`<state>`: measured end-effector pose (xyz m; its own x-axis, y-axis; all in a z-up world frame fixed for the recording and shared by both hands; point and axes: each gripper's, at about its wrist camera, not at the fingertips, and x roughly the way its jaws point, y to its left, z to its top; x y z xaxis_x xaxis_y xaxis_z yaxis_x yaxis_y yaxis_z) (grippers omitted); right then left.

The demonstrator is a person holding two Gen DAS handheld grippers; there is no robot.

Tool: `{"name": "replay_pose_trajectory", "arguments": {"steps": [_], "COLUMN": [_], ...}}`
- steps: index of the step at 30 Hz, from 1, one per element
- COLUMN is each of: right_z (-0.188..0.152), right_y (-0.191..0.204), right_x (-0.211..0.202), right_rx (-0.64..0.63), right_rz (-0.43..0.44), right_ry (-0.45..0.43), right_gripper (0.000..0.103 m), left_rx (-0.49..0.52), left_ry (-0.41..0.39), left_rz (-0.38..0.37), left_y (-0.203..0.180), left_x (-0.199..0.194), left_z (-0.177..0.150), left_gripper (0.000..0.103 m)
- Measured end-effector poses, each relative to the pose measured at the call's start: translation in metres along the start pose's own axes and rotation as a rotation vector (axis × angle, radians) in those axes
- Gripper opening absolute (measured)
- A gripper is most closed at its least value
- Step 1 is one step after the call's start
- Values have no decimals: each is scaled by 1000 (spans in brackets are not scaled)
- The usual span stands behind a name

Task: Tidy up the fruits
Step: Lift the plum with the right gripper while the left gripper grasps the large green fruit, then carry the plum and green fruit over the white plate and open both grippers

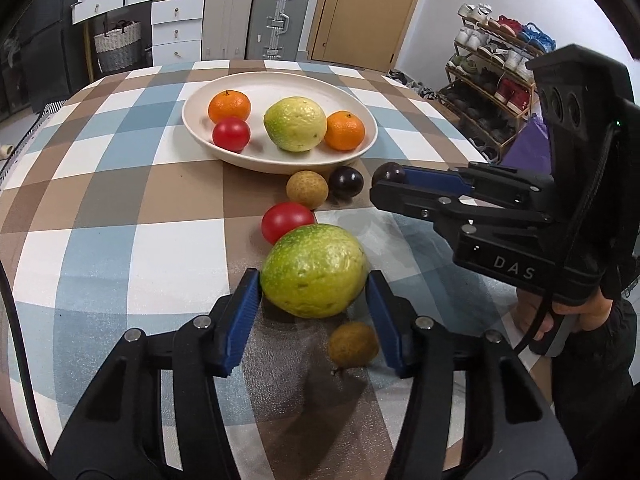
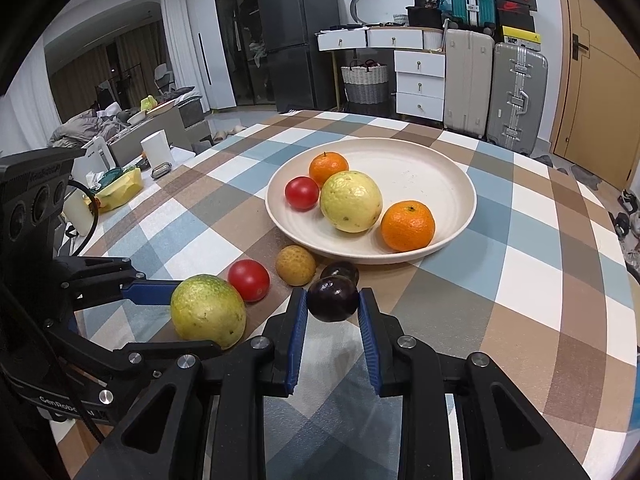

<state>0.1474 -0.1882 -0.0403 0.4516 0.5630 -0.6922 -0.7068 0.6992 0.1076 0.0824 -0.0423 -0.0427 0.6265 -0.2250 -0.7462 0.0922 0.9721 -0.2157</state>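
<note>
A large green-yellow citrus fruit (image 1: 314, 270) (image 2: 208, 310) rests on the checked tablecloth, and my left gripper (image 1: 313, 280) is shut on it, a blue pad against each side. A small brown fruit (image 1: 353, 344) lies between the same fingers, nearer the camera and untouched. My right gripper (image 2: 333, 300) (image 1: 384, 184) is shut on a dark plum (image 2: 333, 298) (image 1: 388, 173), just short of the cream plate (image 2: 460, 168) (image 1: 200, 128). The plate holds two oranges, a red tomato and a yellow-green fruit. Loose in front of it are a red tomato (image 1: 287, 222), a tan fruit (image 1: 307, 189) and another dark plum (image 1: 346, 183).
A person's hand (image 1: 560, 320) holds the right gripper's handle at the table's right edge. Past the table stand suitcases (image 1: 278, 20), white drawers (image 1: 176, 28), a shoe rack (image 1: 496, 68) and a door (image 1: 360, 8). A low table with clutter (image 2: 120, 184) stands at the left.
</note>
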Motion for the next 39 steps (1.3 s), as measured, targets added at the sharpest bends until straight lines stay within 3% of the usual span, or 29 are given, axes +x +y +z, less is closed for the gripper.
{"name": "replay_pose_trajectory", "arguments": {"steps": [17, 39], "right_z": [3, 13], "right_y": [-6, -30], "right_x": [-11, -20], "right_rx": [44, 191], "right_rz": [-2, -45], "right_ry": [-74, -159], "right_gripper": [27, 26], "left_rx": [-15, 26], "left_ry": [-126, -154], "left_rz": [19, 40], "left_y": [23, 40], "left_x": [-16, 24], "left_z": [39, 97], "left_gripper": [51, 51]}}
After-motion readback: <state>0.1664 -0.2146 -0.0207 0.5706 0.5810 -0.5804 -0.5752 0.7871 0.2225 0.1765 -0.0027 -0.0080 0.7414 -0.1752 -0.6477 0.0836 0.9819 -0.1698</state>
